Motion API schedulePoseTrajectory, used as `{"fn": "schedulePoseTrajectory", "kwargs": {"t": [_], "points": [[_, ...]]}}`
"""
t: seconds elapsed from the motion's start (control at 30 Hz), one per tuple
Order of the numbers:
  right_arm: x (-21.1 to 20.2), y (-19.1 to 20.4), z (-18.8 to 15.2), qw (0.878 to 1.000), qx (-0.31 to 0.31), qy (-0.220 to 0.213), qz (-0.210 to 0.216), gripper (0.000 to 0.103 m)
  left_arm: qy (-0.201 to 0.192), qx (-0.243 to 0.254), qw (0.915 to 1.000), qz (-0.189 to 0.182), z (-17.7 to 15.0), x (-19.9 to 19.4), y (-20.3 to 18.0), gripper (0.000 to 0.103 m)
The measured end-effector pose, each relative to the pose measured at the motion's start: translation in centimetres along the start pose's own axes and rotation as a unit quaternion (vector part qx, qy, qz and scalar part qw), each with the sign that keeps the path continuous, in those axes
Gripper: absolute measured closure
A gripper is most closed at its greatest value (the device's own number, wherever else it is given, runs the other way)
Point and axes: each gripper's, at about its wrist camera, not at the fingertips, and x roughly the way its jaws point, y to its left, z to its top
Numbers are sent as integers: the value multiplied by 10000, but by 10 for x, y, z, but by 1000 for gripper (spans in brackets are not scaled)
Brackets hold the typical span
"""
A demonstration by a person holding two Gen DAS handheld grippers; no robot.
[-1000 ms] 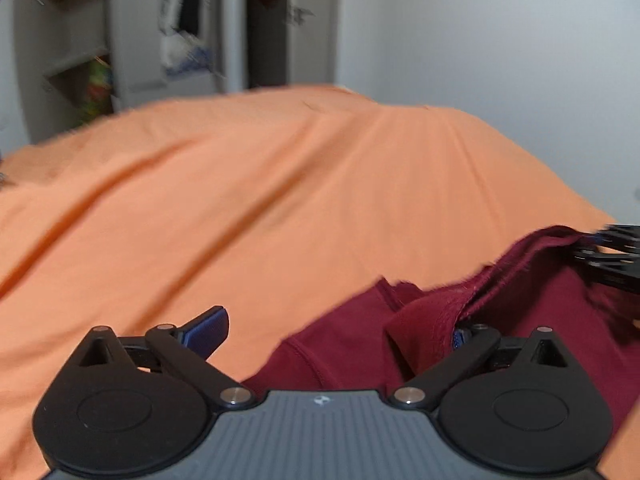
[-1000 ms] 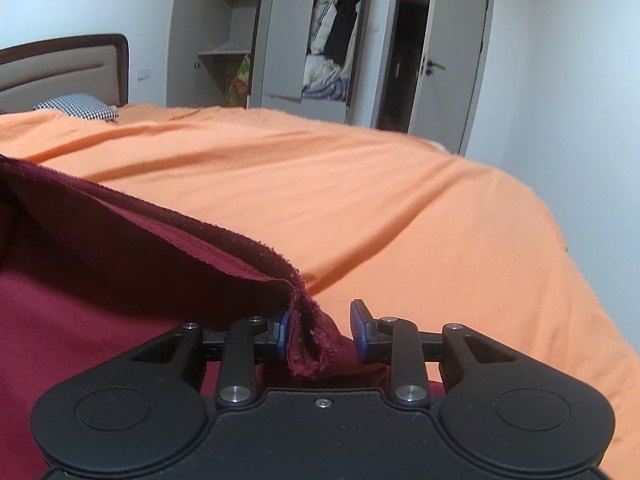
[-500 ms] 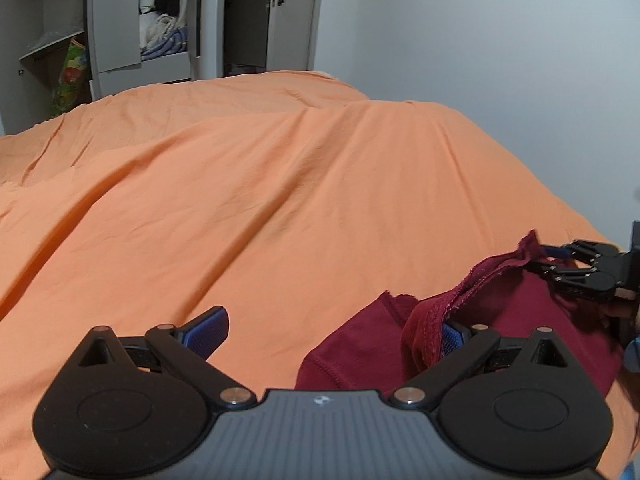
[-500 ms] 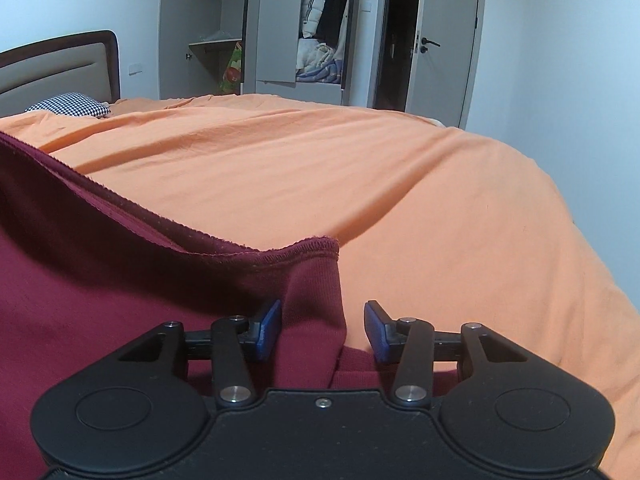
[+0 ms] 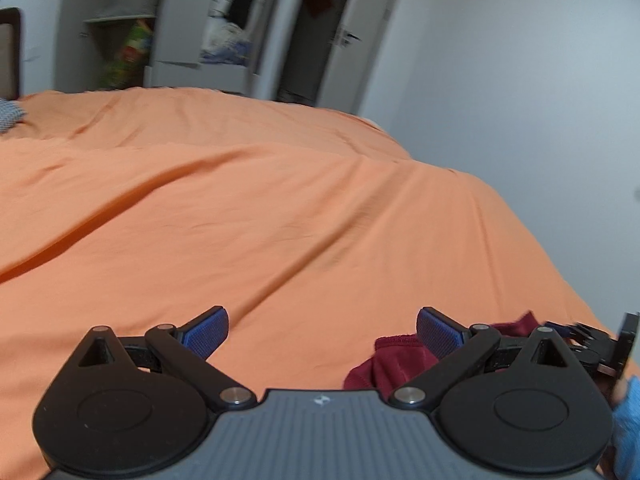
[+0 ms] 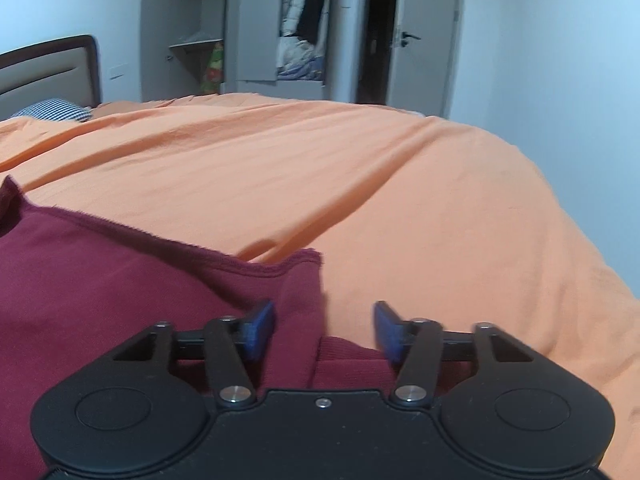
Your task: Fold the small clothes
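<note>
Both tools, left tool [image 5: 322,330] and right tool [image 6: 324,328], are spread apart, nothing clamped. Maroon garment [image 6: 120,280] on the bed [image 6: 360,184] is judged soft, light, limp; best pinched at the stitched hem corner [image 6: 308,258].

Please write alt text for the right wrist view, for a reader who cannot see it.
The open right gripper hovers over a dark red garment lying on an orange bedspread, one corner between its blue pads. An open wardrobe stands behind.

Left gripper [image 5: 322,330]: blue-padded fingers spread wide over orange bedsheet [image 5: 260,208], nothing between them. Crumpled maroon cloth garment [image 5: 394,362] beside right finger, near the bed's right edge. Black right gripper [image 5: 580,334] just beyond it.
</note>
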Motion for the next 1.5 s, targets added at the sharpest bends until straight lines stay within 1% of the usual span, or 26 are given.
{"fn": "schedulePoseTrajectory", "kwargs": {"t": [0.07, 0.1, 0.13, 0.17, 0.2, 0.27, 0.33, 0.37, 0.4, 0.43, 0.47, 0.53, 0.6, 0.7, 0.87, 0.97, 1.03, 1.1, 1.13, 1.17, 1.27, 1.33, 1.4, 1.5], "points": [[-3, -2, 0, 9998, 88, -72, -143, 26, -279, 96, 9994, 185, -19, -5, -16, 1], [-5, -3, 0, 9997, 120, -107, -196, 23, -377, 260, 9987, 224, -29, -6, -27, 1], [-8, -3, 0, 9994, 151, -150, -261, 20, -453, 485, 9975, 236, -41, -4, -42, 1], [-11, -3, 0, 9991, 167, -202, -326, 13, -482, 739, 9959, 220, -52, -2, -57, 1], [-16, -3, 1, 9988, 174, -271, -382, 9, -463, 1016, 9936, 181, -65, 3, -72, 1], [-30, -1, 0, 9979, 168, -437, -456, 5, -334, 1649, 9855, 210, -86, 17, -104, 1], [-49, 0, -1, 9964, 155, -639, -529, 2, -290, 2191, 9741, 472, -107, 30, -132, 1], [-58, 1, -3, 9955, 157, -742, -573, 1, -279, 2395, 9683, 649, -118, 36, -143, 1], [-69, 3, -6, 9944, 178, -838, -622, 1, -282, 2499, 9643, 824, -124, 42, -151, 1], [-77, 4, -10, 9938, 191, -891, -631, 1, -284, 2525, 9621, 989, -127, 49, -156, 1], [-84, 6, -13, 9937, 193, -918, -612, 1, -298, 2489, 9616, 1115, -130, 53, -157, 1], [-99, 13, -23, 9940, 142, -928, -565, 1, -312, 2273, 9635, 1379, -131, 57, -154, 1], [-109, 18, -34, 9943, 57, -902, -568, 1, -313, 2004, 9651, 1656, -128, 61, -143, 1], [-121, 29, -48, 9950, -6, -811, -577, 1, -326, 1735, 9643, 1974, -124, 58, -129, 1], [-136, 42, -73, 9960, -41, -649, -616, 1, -270, 1184, 9638, 2374, -118, 42, -95, 1], [-141, 46, -89, 9963, -122, -476, -708, 1, -334, 879, 9632, 2520, -119, 30, -80, 0], [-145, 47, -98, 9960, -160, -391, -786, 1, -373, 737, 9595, 2692, -121, 23, -70, 1], [-150, 45, -103, 9957, -143, -359, -842, 1, -296, 628, 9510, 3012, -125, 18, -63, 1], [-153, 44, -105, 9955, -116, -355, -868, 1, -262, 541, 9497, 3073, -127, 15, -60, 1], [-156, 43, -106, 9954, -85, -360, -887, 1, -280, 413, 9519, 3024, -130, 10, -56, 1], [-163, 41, -108, 9948, -3, -410, -931, 1, -419, 72, 9629, 2666, -139, -14, -57, 1], [-167, 42, -108, 9946, 51, -436, -935, 1, -628, 4, 9678, 2439, -149, -34, -65, 1], [-170, 44, -108, 9951, 126, -470, -866, 1, -806, -21, 9722, 2196, -157, -44, -75, 0], [-175, 47, -111, 9962, 260, -487, -668, 1, -939, -48, 9803, 1736, -178, -64, -88, 0]]}}
